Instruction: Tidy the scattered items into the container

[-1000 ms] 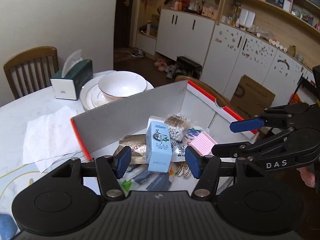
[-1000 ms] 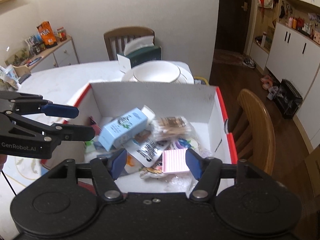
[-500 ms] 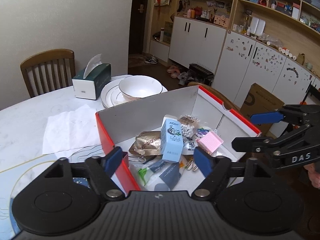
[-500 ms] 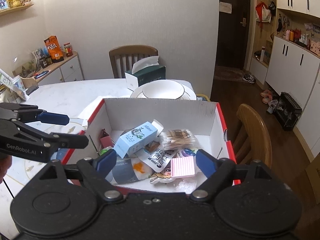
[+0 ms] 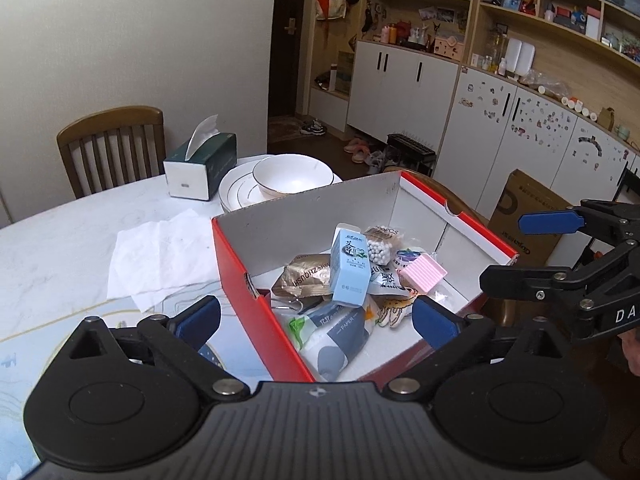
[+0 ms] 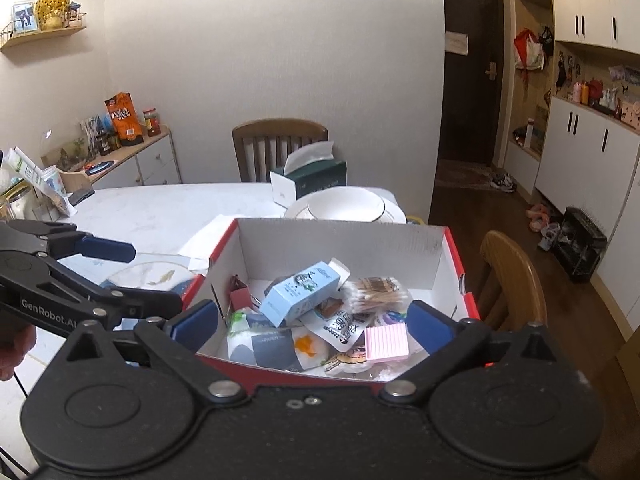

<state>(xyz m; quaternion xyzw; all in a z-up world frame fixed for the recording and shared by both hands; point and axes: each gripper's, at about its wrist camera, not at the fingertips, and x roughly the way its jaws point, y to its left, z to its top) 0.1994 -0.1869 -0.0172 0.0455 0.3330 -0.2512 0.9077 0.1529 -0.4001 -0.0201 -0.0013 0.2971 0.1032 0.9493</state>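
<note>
A: What could go wrong from here?

B: The red-and-white box [image 5: 404, 196] sits at the table [image 5: 72, 240] edge, its far wall out past the rim by a chair; a knock from either gripper might tip it; the blue carton [image 6: 302, 294] lies tilted on the heap and could slide.

A: And the jaws?

B: The left gripper [image 5: 316, 316] is opening, jaws wide, nothing between them, pads touching nothing; the right gripper [image 6: 314, 322] likewise, opening wide and empty.

A: Where are the items?

B: Inside the box: carton, cotton swabs [image 5: 380, 246], pink pad [image 6: 387, 342], packets; only a tissue sheet [image 5: 160, 256] lies loose beside it.
</note>
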